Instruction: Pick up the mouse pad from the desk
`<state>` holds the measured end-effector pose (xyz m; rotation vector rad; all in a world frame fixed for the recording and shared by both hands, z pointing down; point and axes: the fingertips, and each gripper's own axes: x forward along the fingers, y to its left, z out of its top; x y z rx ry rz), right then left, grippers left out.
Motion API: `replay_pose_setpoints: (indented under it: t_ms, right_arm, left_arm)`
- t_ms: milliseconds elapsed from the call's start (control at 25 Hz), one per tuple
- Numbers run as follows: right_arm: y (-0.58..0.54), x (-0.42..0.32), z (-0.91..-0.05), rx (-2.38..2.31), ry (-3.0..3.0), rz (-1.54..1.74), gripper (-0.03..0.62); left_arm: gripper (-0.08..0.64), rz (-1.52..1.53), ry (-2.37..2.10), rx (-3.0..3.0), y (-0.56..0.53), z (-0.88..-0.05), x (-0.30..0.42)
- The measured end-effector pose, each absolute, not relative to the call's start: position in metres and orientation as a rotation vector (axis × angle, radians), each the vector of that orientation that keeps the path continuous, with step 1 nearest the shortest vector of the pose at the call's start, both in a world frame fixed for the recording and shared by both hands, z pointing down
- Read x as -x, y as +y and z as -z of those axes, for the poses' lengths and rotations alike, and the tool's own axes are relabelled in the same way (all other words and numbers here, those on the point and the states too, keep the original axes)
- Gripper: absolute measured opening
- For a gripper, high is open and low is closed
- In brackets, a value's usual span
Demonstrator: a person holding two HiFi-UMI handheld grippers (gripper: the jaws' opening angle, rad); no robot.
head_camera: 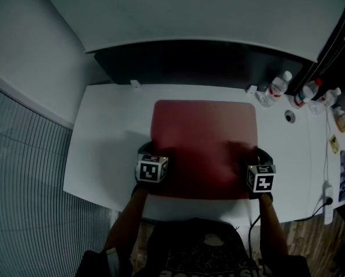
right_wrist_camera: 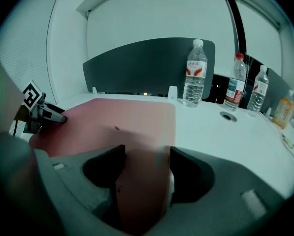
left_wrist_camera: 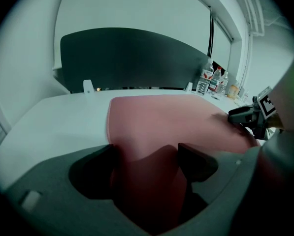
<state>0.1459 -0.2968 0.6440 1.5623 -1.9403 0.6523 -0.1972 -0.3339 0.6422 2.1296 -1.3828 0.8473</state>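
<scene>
From the head view, shows the red mouse pad [head_camera: 204, 143] flat on the white desk [head_camera: 111, 137], left gripper [head_camera: 155, 153] and right gripper [head_camera: 256, 156] at its near corners; from the left gripper view, finds jaws wide, straddling the pad's near edge unclamped; from the right gripper view, likewise, bottles [right_wrist_camera: 196, 73] beyond.

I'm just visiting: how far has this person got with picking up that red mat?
Done: the left tool sits at the near left corner of the mouse pad, and the right tool at its near right corner. In hand: each tool's jaws stand apart with the pad's edge between them, and no firm pinch shows. Left: close and lift, since the pad lies flat on the desk.
</scene>
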Motion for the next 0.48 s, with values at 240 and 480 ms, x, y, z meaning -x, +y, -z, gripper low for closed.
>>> replay_pose_setpoints:
  t_ms: [240,480]
  right_arm:
    - [-0.297,-0.135,-0.638,-1.541,-1.963,-0.577,0.205]
    - [-0.298,-0.13,-0.636,-1.525,-1.976,-0.573,0.179]
  left_arm:
    - [0.379,-0.852,-1.378,-2.128,-0.331,-0.642,0.193]
    - [0.332,-0.85,-1.368,-2.133,-0.329,-0.642,0.188]
